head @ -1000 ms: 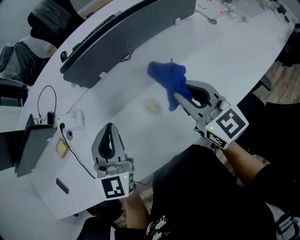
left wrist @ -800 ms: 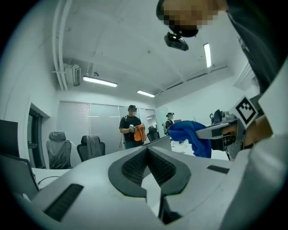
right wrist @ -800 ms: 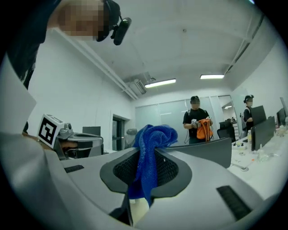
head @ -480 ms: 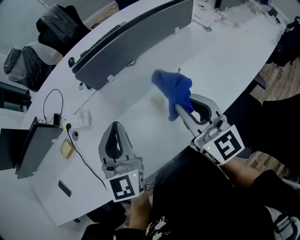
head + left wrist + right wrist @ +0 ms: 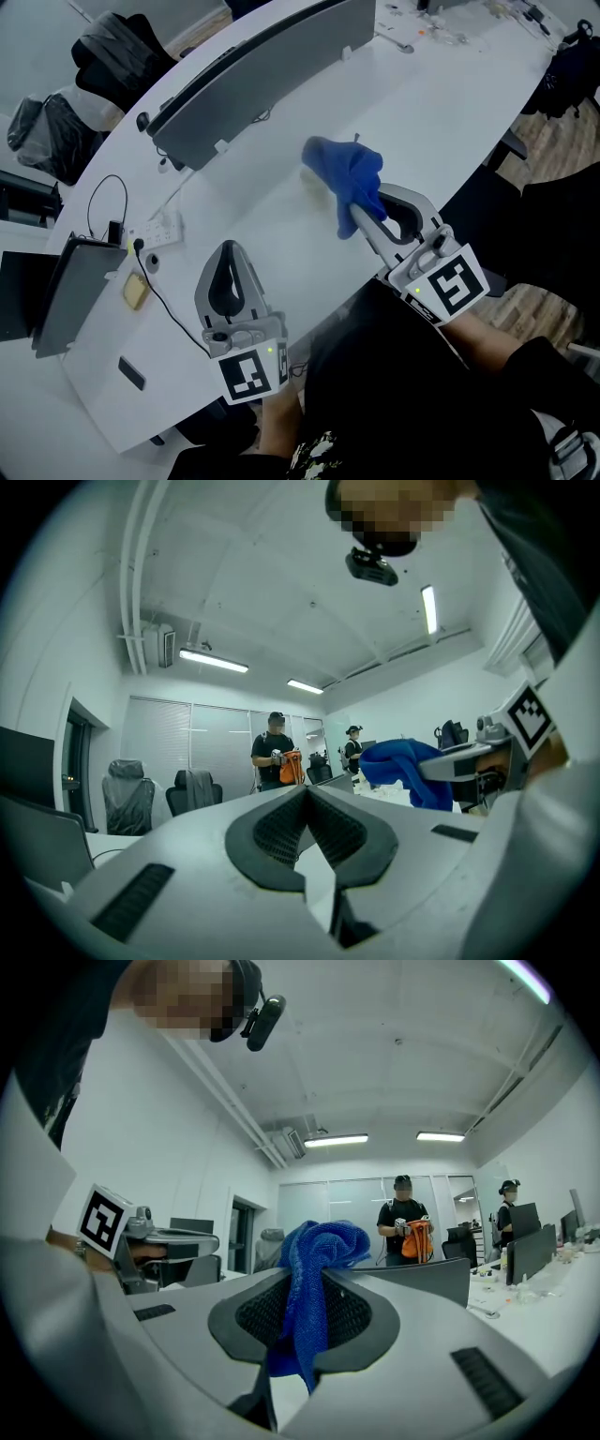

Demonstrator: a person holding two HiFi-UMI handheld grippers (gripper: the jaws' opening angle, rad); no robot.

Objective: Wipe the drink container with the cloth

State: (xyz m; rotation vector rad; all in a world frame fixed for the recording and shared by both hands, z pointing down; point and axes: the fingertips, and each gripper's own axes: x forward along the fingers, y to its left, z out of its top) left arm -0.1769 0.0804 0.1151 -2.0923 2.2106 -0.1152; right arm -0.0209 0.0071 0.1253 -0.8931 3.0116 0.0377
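Note:
In the head view my right gripper (image 5: 357,208) is shut on a blue cloth (image 5: 343,166), which bunches above the white table (image 5: 441,112). In the right gripper view the cloth (image 5: 319,1241) hangs down between the gripper's (image 5: 307,1283) closed pads. My left gripper (image 5: 228,247) hovers over the table's near side, shut and empty; its own view shows the gripper (image 5: 307,795) with its pads meeting. That view also has the cloth (image 5: 398,761) off to the right. I see no drink container that I can be sure of. A small pale patch (image 5: 312,187) lies on the table by the cloth.
A long grey panel (image 5: 262,70) lies across the far side of the table. A power strip (image 5: 157,230), cables and a dark flat device (image 5: 70,286) sit at the left end. Small clutter (image 5: 441,28) lies at the far right. People (image 5: 405,1227) stand in the room behind.
The head view has shifted a little. Both grippers keep about the same places and stay shut. The pale patch on the table now lies closer under the cloth.

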